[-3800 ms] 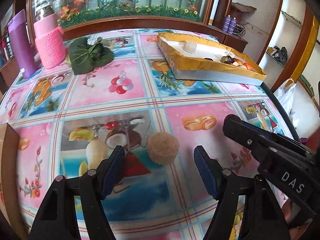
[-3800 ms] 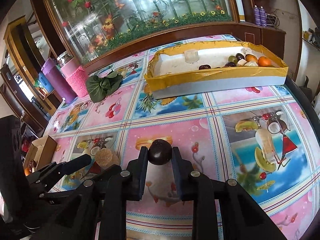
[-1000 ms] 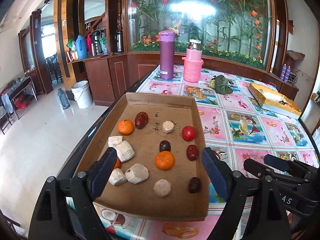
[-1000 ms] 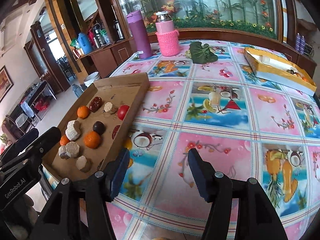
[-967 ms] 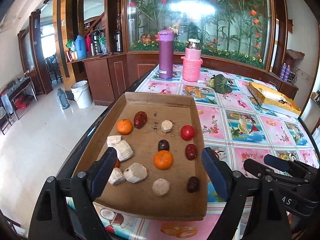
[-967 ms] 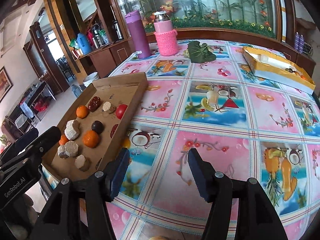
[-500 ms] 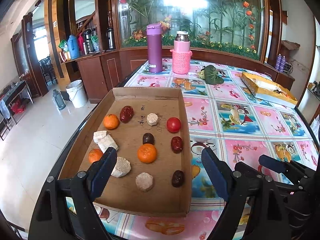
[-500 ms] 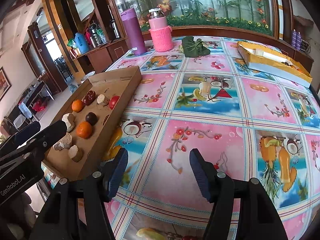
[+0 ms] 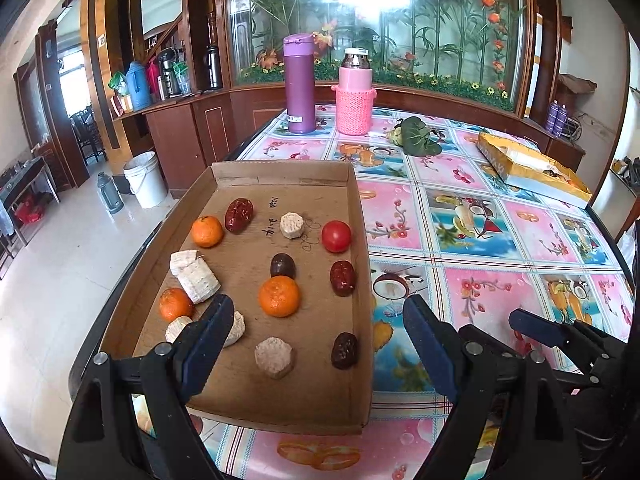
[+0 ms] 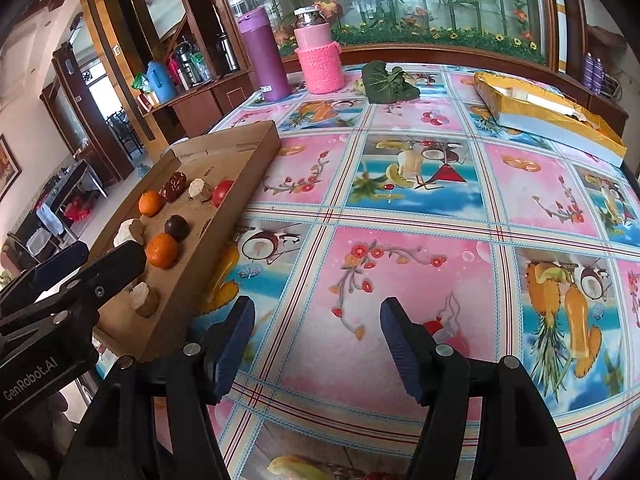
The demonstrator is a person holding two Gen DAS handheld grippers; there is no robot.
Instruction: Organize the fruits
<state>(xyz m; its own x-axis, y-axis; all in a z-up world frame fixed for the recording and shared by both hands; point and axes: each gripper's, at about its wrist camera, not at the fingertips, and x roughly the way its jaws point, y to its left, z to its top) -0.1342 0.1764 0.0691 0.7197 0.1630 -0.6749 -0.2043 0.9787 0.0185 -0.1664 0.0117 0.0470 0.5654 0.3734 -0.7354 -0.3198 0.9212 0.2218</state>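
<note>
Fruits lie spread over the floor of the cardboard tray (image 9: 358,216), which fills the lower left of the left wrist view: three oranges, one at centre (image 9: 279,296), a tomato (image 9: 336,236) by the right wall, dark red dates such as the one low right (image 9: 345,351), a dark plum (image 9: 283,265), and pale cut chunks (image 9: 275,357). They sit apart and unsorted by kind, which suggests they were set down one at a time wherever there was room. The tray's low walls keep round pieces from rolling off onto the table (image 10: 420,280).

The left gripper (image 9: 319,330) hangs over the tray's near end, jaws spread wide and holding nothing. The right gripper (image 10: 317,336) hovers over bare tablecloth to the right of the tray, also spread and holding nothing.

At the upper right of both views lies a yellow box (image 9: 532,168) with more fruit in its far end, well apart from the tray. A purple flask (image 9: 299,84), a pink flask (image 9: 355,92) and a green leaf (image 9: 418,140) stand at the far edge, clear of the open path between box and tray. Only the tray's right wall lies between the right gripper and the fruit.
</note>
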